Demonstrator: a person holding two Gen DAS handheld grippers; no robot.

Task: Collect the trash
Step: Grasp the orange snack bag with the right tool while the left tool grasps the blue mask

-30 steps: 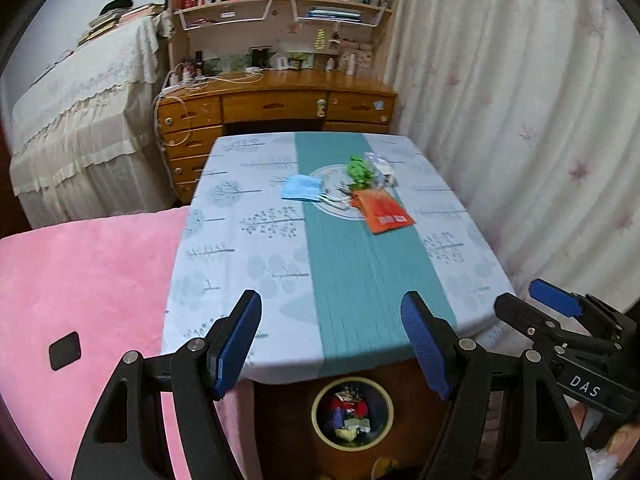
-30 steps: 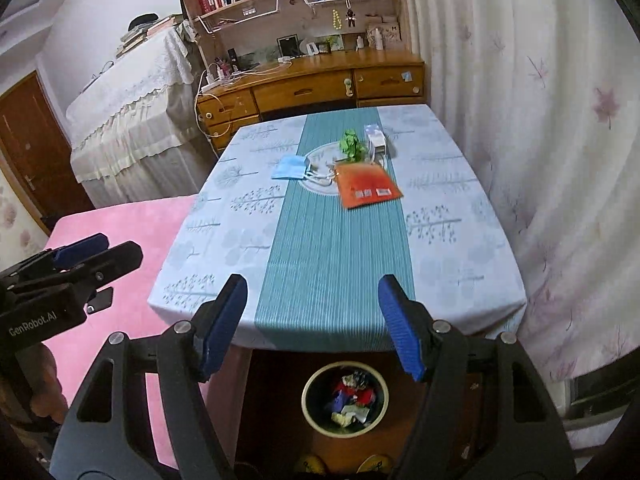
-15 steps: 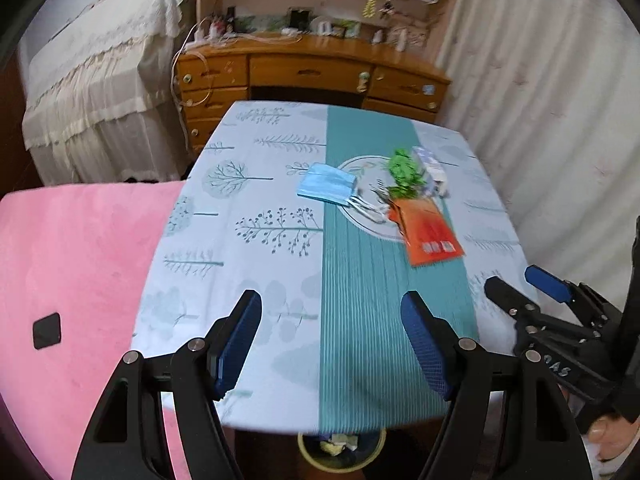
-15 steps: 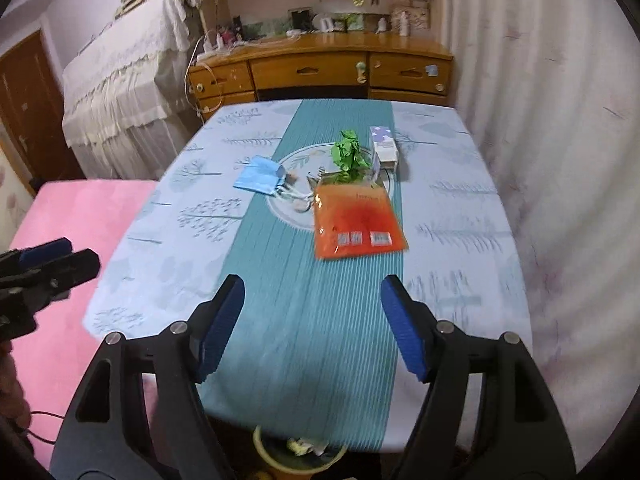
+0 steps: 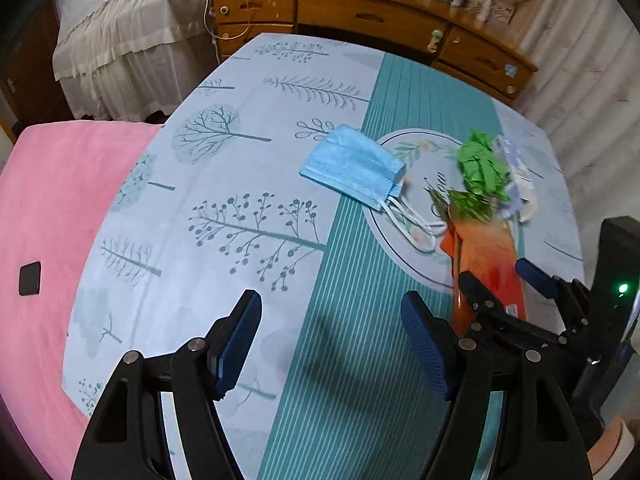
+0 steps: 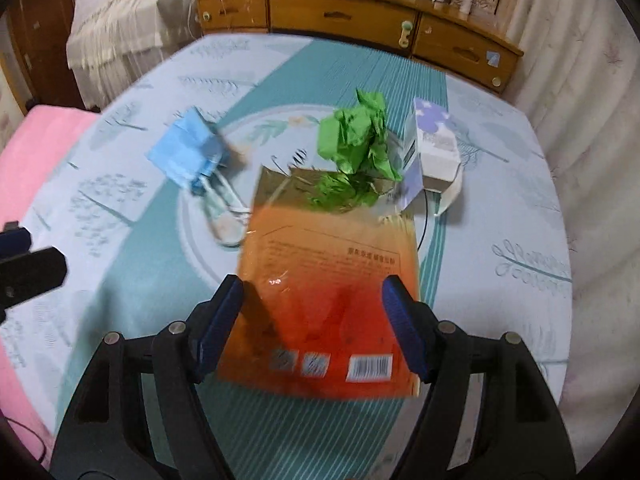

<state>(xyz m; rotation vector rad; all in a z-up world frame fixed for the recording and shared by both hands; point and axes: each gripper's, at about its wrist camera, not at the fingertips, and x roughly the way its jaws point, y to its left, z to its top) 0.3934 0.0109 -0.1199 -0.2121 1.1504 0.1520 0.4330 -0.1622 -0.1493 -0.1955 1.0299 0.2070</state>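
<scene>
The right gripper (image 6: 312, 320), spread and empty, hangs over the orange packet (image 6: 328, 300) lying flat mid-surface; its thin, slick film could slide or buckle instead of lifting.

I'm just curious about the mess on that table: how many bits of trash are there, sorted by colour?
Blue: 1, mask
Green: 1, crumpled paper
Orange: 1, packet
White and purple: 1, carton
Total: 4
</scene>
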